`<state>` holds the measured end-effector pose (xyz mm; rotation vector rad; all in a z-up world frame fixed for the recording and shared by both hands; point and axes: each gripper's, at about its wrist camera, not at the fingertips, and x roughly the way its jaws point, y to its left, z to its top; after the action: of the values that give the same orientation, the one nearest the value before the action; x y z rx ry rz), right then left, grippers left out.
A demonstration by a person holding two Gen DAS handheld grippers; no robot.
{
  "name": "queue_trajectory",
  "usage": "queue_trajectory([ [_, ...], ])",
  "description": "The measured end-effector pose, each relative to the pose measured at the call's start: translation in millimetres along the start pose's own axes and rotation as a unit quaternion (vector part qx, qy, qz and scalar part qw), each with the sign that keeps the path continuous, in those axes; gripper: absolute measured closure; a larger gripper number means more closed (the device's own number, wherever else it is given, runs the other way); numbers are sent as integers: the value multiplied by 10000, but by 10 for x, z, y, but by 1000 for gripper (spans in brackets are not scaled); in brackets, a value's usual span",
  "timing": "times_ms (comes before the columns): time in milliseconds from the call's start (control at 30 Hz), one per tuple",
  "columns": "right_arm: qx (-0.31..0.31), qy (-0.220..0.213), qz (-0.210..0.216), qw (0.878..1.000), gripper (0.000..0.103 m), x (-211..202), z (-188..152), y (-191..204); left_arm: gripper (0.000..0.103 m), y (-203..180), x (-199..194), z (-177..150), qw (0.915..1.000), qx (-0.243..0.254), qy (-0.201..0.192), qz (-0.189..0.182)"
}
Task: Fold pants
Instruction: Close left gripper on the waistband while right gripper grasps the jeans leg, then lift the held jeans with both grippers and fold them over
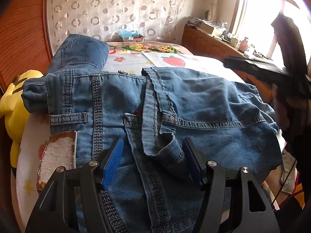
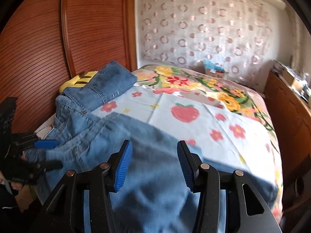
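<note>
The jeans (image 1: pixel 175 104) are soft, faded blue denim with heavy double stitching, belt loops and a curved pocket seam, lying rumpled on the near part of a bed (image 2: pixel 194 116) whose sheet carries strawberries and flowers. One part lies folded at the far left, against a yellow plush (image 1: pixel 11 104). The left gripper (image 1: pixel 153 151) hangs just above the waistband, its ribbed blue pads apart and empty, a bunched fold of denim between them. The right gripper (image 2: pixel 154 155) stands partly open over a smooth stretch of leg, gripping nothing. Blur hides whether either one touches the cloth; the jeans' near end is cut off
</note>
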<state>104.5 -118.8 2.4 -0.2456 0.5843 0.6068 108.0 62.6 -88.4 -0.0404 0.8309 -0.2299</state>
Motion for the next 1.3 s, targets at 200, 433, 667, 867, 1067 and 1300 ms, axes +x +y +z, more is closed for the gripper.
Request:
queue_trajectory([
  [200, -271, 368, 242, 9987, 51, 646, 348, 95, 39, -21, 10, -18, 10000, 40, -10, 61],
  [433, -178, 897, 661, 9936, 51, 990, 364, 126, 52, -7, -40, -47, 10000, 20, -56, -13],
  [667, -305, 386, 719, 9962, 102, 737, 436, 235, 71, -27, -84, -49, 9996, -63, -186, -214],
  [867, -225, -334, 627, 9972, 102, 206, 548, 326, 82, -106, -258, -62, 9989, 75, -393, -229],
  [1067, -508, -728, 604, 9942, 102, -116, 610, 564, 84, -141, -583, -66, 9965, 113, -792, -238],
  [1300, -701, -806, 541, 9928, 102, -121, 412, 609, 79, -41, -545, -132, 9987, 67, -472, -150],
])
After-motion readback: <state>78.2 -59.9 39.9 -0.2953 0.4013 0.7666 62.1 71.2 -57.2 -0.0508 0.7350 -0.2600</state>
